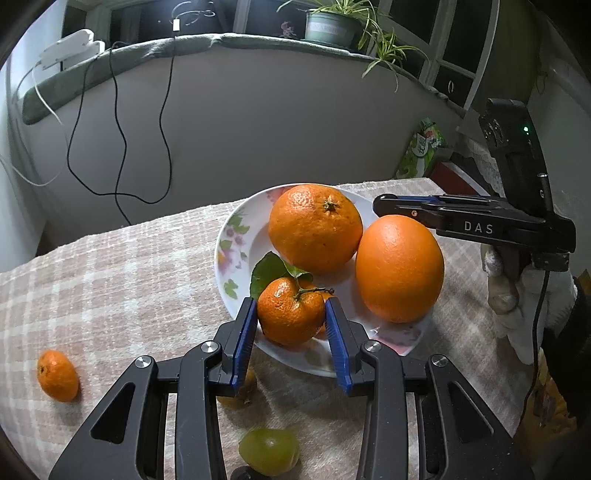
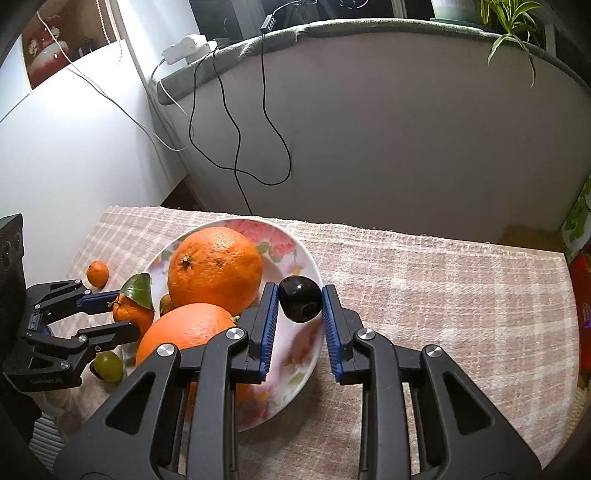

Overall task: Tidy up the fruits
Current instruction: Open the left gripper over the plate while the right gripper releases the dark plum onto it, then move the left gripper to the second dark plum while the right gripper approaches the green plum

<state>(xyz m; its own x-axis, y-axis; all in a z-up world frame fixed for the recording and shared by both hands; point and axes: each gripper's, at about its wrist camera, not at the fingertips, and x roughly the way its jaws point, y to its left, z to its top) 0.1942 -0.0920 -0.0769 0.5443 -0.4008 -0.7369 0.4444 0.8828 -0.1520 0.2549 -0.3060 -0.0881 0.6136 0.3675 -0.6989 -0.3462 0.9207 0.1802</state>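
A white floral plate (image 1: 229, 236) (image 2: 295, 369) on the checked cloth holds two large oranges (image 1: 314, 227) (image 1: 399, 267) (image 2: 214, 266) (image 2: 184, 332). My left gripper (image 1: 290, 314) (image 2: 127, 310) is shut on a small leafy mandarin (image 1: 290, 310) (image 2: 131, 314) over the plate's near rim. My right gripper (image 2: 299, 299) (image 1: 384, 206) is shut on a dark round fruit (image 2: 300, 299) above the plate's right edge.
A loose mandarin (image 1: 57, 374) (image 2: 98, 273) lies on the cloth left of the plate. A green grape (image 1: 267, 450) (image 2: 109, 365) and a yellowish fruit (image 1: 245, 387) lie near my left gripper. Cables hang on the wall behind. A plant pot (image 1: 330, 26) stands on the sill.
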